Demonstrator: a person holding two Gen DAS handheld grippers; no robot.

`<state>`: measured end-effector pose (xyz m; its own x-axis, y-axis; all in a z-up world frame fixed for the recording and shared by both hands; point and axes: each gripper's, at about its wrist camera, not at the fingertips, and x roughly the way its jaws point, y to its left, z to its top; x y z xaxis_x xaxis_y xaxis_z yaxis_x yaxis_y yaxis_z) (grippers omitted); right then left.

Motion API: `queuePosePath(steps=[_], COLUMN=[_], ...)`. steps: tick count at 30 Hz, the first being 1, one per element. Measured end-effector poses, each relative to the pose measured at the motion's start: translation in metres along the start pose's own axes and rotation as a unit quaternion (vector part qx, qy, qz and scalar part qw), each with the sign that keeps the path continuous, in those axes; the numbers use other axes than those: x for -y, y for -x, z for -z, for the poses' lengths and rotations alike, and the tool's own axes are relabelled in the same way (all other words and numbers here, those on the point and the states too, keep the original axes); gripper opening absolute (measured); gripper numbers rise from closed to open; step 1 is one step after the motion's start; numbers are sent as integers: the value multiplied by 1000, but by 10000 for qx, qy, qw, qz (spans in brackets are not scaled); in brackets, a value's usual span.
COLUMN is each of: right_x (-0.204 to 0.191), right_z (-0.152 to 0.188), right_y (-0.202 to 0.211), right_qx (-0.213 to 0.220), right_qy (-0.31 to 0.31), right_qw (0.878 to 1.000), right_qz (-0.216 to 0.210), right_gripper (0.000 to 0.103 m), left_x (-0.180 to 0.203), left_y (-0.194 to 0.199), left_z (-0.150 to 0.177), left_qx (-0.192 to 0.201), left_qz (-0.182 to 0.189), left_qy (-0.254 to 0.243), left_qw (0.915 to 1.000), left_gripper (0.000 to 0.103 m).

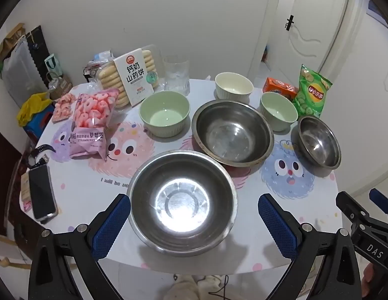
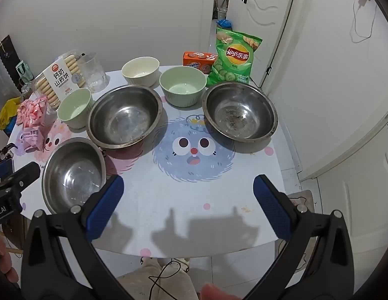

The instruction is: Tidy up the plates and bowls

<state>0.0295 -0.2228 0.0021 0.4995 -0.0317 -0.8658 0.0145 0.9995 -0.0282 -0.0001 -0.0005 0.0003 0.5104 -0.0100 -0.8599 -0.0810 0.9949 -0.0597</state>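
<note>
Three steel bowls in row on tabletop (image 2: 214, 200): near-left bowl (image 2: 74, 175), middle bowl (image 2: 125, 116), right bowl (image 2: 240, 111). Three ceramic bowls (image 2: 182, 85) behind them. Chip bag (image 2: 232, 58), biscuit box (image 2: 199, 60) at far right; cookie pack (image 2: 61, 78), glass (image 2: 92, 75) far left.

Six bowls, all upright, empty, none stacked. Landmark: big steel bowl (image 1: 232, 132), mid tabletop (image 2: 194, 212). Second steel bowl (image 1: 182, 202) near-left of it, small steel bowl (image 1: 319, 142) right. Green ribbed bowl (image 1: 164, 113) far-left, smaller green bowl (image 1: 278, 111) far-right, cream bowl (image 1: 233, 85) behind.
</note>
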Motion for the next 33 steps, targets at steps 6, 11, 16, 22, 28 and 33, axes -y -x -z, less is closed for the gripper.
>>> queuePosePath(steps=[6,11,16,22,28,33], right_x=[0,-1,-2,-1,-5,-4], right_z=[0,0,-2,-4,-4,-5], right_y=[0,-1,0,0,0,-1], right_qx=[23,6,-1,-12,-11,-15], right_qy=[-11,-21,-15,-15,-15,-13], right_qw=[10000,10000,10000,10000,10000,10000], right_qz=[-19,-33,-35,-33,-41,-44], right_gripper=[103,103,103,103,103,103], left_x=[1,1,1,1,2,2], left_y=[-1,-1,-1,-2,-1,-5], left_z=[-1,0,0,-1,-2,-3], left_qx=[-30,-26,-21,-33,-27,-27], left_qz=[42,32,44,38,44,76], left_qy=[36,36,38,36,36,20], left_qw=[10000,10000,10000,10000,10000,10000], left_gripper=[103,103,103,103,103,103])
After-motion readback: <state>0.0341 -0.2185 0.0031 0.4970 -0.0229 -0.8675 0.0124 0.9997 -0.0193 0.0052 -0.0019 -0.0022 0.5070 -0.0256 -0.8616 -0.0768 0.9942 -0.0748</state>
